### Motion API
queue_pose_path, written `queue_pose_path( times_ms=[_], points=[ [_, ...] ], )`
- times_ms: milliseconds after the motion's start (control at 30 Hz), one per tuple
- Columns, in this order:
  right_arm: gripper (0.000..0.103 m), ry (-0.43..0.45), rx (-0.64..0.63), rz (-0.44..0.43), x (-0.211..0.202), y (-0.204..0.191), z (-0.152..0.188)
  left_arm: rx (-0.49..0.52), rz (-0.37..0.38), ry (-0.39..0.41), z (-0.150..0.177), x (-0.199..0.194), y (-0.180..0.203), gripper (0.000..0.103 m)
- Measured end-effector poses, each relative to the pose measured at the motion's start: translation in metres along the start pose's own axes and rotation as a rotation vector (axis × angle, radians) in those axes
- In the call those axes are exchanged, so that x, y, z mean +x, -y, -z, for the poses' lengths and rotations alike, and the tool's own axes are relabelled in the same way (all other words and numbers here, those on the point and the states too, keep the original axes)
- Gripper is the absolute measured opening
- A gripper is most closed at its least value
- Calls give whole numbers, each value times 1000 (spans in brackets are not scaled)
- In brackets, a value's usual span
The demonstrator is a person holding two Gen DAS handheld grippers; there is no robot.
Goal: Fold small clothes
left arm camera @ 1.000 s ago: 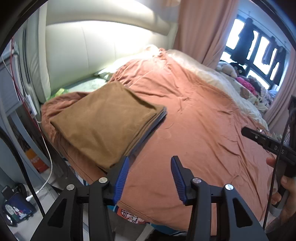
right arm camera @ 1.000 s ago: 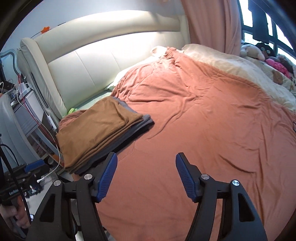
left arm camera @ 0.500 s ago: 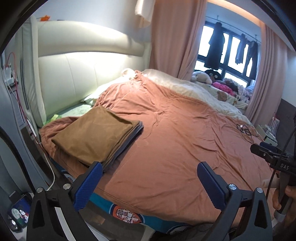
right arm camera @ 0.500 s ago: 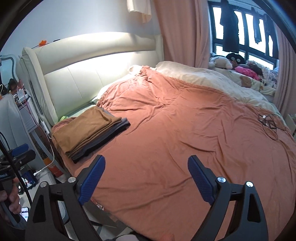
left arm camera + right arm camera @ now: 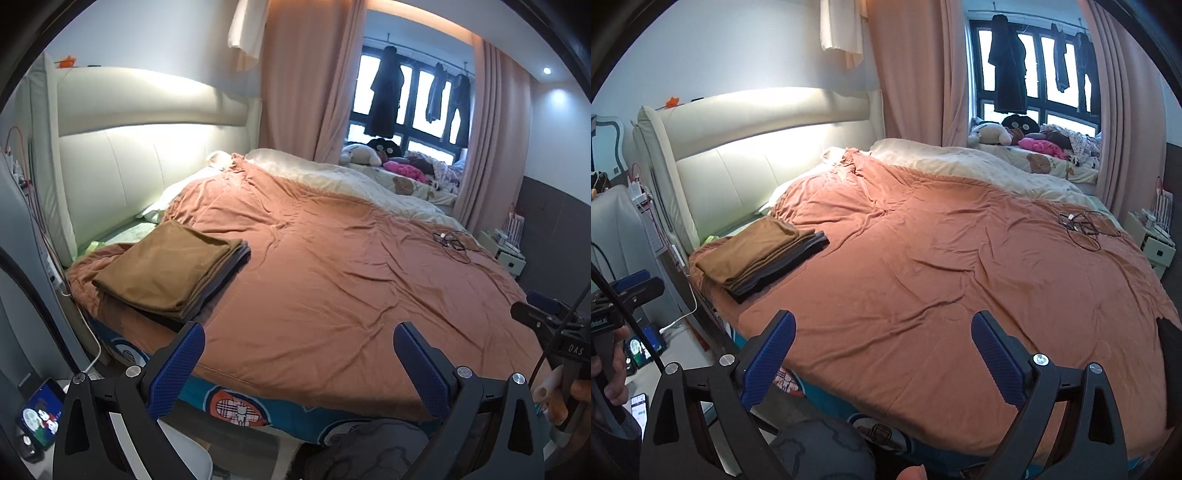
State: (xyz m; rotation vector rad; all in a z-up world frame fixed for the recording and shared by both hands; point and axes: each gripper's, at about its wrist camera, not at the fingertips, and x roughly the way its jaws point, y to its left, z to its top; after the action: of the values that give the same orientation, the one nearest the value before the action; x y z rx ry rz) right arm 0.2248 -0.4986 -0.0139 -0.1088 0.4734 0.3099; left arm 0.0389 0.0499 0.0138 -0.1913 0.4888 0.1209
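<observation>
- The folded clothes (image 5: 166, 273) sit in a neat stack at the near left corner of the bed, close to the headboard (image 5: 122, 162) and well apart from both grippers.
- The top piece of the stack is a tan-brown cloth, folded into a flat rectangle with smooth faces and only faint creases; its folded edge faces right.
- Under it lie darker grey layers, which show as thin stripes along the right and near edges; from the right wrist view the stack (image 5: 761, 254) reads as several tiers, brown over grey over near-black.
- The stack rests on a rust-orange bedspread (image 5: 332, 280), wrinkled in long shallow folds, which covers most of the bed; a cream blanket (image 5: 354, 181) lies along the far side.
- The left gripper (image 5: 299, 365) hangs above the near edge of the bed with its jaws spread wide and nothing between the blue pads; its jaws have just been opening.
- The right gripper (image 5: 882, 354) likewise stands wide apart and empty over the near edge, its jaws having just been opening too.
- A tangle of dark cable (image 5: 1082, 225) lies on the bedspread at the far right.
- Soft toys (image 5: 993, 133) sit by the window at the far side.
</observation>
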Motion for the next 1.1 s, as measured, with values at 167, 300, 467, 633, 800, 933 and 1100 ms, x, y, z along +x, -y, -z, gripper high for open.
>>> queue_pose_path(
  times_ms=[167, 300, 467, 633, 800, 933, 1100],
  points=[
    [96, 9, 44, -4, -21, 6, 30, 6, 34, 29, 14, -19, 9, 103],
    [96, 18, 84, 26, -33, 18, 51, 28, 39, 34, 25, -24, 16, 103],
    [96, 28, 112, 47, -42, 25, 58, 38, 38, 38, 30, -29, 19, 103],
    [96, 48, 110, 49, -47, 18, 61, 51, 24, 52, 31, -36, 20, 103],
    [96, 59, 103, 49, -50, 14, 68, 47, 19, 64, 30, -41, 21, 103],
    [96, 66, 104, 47, -51, 12, 72, 51, 19, 66, 30, -43, 23, 103],
    [96, 66, 105, 44, -51, 13, 77, 61, 17, 71, 28, -48, 26, 103]
  ],
)
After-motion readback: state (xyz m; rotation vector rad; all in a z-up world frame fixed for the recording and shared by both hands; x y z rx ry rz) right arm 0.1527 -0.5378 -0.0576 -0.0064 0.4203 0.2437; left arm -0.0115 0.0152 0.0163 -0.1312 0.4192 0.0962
